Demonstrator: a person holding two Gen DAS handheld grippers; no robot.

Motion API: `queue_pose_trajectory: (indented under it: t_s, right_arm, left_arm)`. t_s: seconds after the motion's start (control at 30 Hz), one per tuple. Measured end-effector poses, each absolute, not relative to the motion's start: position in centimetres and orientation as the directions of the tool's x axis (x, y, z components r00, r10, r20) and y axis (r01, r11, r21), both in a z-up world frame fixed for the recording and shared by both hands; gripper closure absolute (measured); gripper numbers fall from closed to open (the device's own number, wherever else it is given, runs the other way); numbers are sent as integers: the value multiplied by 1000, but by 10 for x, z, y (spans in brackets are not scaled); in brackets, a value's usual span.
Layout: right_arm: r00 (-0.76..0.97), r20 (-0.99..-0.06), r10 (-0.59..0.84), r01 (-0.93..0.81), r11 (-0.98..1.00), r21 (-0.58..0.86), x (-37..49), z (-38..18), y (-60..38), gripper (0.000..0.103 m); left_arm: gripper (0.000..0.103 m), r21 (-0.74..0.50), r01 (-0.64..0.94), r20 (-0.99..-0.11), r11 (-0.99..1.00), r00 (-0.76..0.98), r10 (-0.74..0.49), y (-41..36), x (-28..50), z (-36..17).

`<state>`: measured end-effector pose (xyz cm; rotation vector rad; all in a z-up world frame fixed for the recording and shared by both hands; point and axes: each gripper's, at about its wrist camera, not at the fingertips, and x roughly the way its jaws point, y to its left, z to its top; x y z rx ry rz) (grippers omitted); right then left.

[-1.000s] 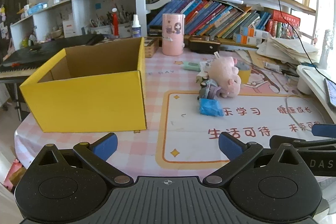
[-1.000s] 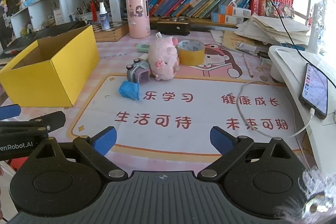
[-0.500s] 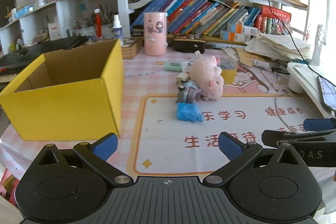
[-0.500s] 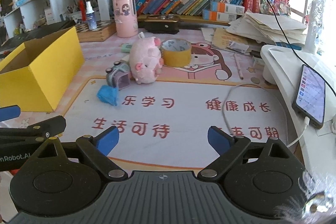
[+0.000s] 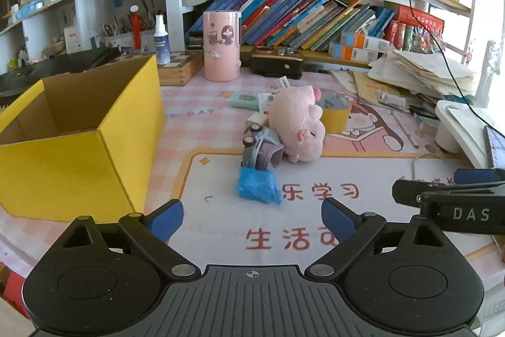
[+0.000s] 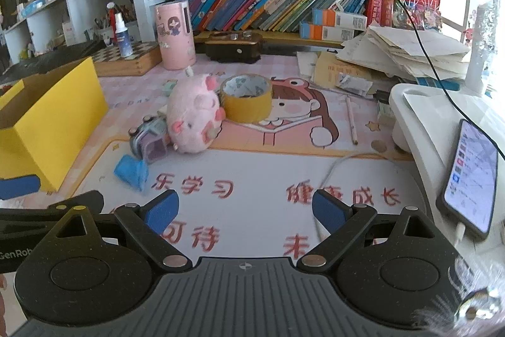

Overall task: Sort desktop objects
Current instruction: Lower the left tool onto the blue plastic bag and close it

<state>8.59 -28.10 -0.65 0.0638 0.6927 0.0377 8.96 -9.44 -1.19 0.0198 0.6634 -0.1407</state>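
Observation:
A small pile lies mid-desk on the printed mat: a pink plush pig [image 5: 298,123] [image 6: 192,119], a grey-purple toy camera [image 5: 262,149] [image 6: 150,141] leaning on it, and a crumpled blue wrapper [image 5: 257,185] [image 6: 131,171] in front. A yellow tape roll [image 5: 336,112] [image 6: 247,98] stands behind the pig. To the left is an open yellow box [image 5: 79,166] [image 6: 53,122]. My left gripper [image 5: 252,217] hovers just short of the blue wrapper; its jaws are closing, with nothing between them. My right gripper [image 6: 245,210] stands open over the bare mat, empty.
A pink cylinder [image 5: 221,46] and a dark case [image 5: 274,62] stand at the back before the bookshelf. At the right are a paper stack [image 6: 404,52], a pencil [image 6: 352,122], a white stand [image 6: 419,128] with a phone [image 6: 470,176], and a white cable [image 6: 328,176].
Both grippers have travelled forward and to the right, so the pile looks closer and the yellow box has slid left in both views. The left jaws have narrowed a little.

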Motion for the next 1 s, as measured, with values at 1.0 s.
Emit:
queue_pose_trajectory:
  t_s: [1.0]
  right_arm:
    - [763, -633, 129, -76, 991, 110, 150, -6, -302, 10]
  left_arm:
    - [45, -18, 115, -699, 993, 709, -94, -120, 166, -40]
